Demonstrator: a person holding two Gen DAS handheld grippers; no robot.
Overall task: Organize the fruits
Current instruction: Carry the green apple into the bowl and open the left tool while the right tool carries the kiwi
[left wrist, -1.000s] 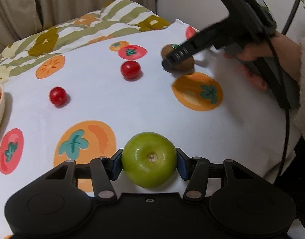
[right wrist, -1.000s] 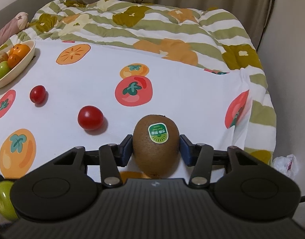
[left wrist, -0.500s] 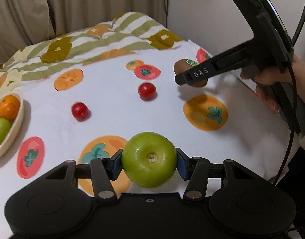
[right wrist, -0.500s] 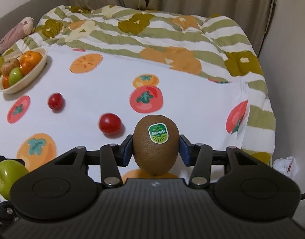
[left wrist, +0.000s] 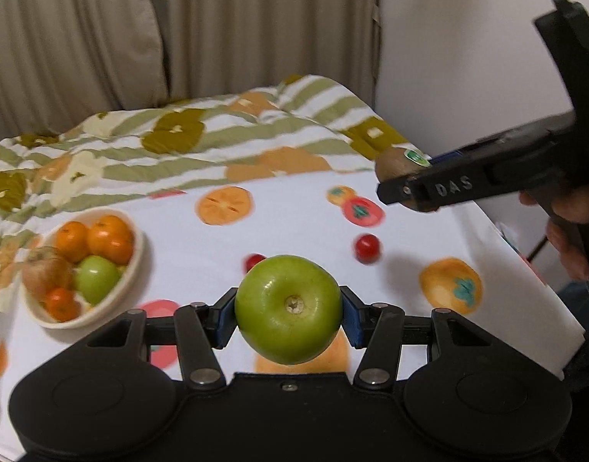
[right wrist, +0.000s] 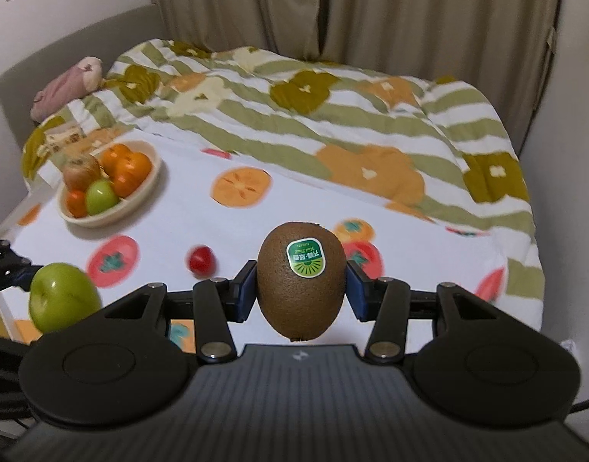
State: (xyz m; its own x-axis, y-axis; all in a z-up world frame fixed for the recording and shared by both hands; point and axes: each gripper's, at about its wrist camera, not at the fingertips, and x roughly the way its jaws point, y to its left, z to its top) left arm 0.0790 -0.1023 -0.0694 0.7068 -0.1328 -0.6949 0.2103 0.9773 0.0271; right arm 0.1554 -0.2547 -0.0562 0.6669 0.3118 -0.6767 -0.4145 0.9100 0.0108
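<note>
Left wrist view showed the left gripper (left wrist: pixel 288 315) clamped on a green apple (left wrist: pixel 288 310), held above the fruit-print cloth (left wrist: pixel 294 223); right gripper (right wrist: pixel 300 288) pinched a stickered kiwi (right wrist: pixel 300 288) likewise aloft. Two cherry tomatoes (left wrist: pixel 367 247) lay on the cloth, well apart from the fruit bowl (left wrist: pixel 140 254) at left
</note>
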